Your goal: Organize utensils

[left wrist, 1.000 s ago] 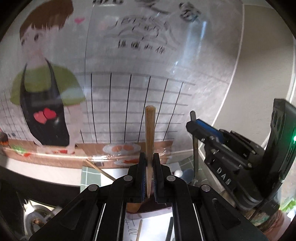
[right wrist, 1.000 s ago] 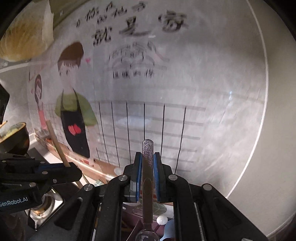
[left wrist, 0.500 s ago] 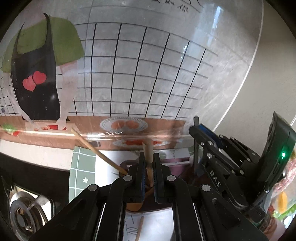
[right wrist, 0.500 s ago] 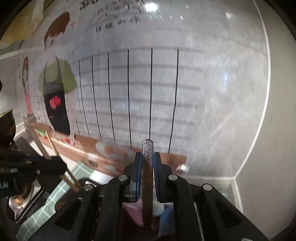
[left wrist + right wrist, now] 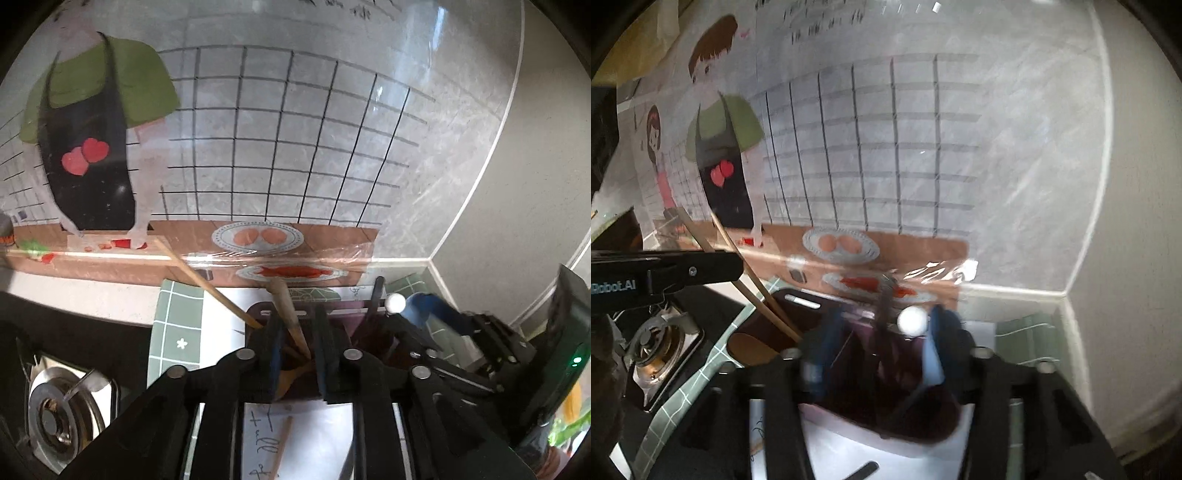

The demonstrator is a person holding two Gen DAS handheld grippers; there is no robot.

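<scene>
While both grippers' fingers gape empty, a green-checked mat (image 5: 177,325) lines the cartoon-papered corner.

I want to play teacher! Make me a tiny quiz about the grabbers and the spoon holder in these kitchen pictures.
1. True or false: the left gripper is squeezing the wooden handle.
2. Where is the wooden handle's lower end? A) inside the dark holder B) on the stove burner C) stuck to the wall
3. Fill in: in the right wrist view, the little ball seen between the right gripper's fingers is ____.

Key: 1 false, its jaws stand apart; 2 A; 3 white.
</scene>
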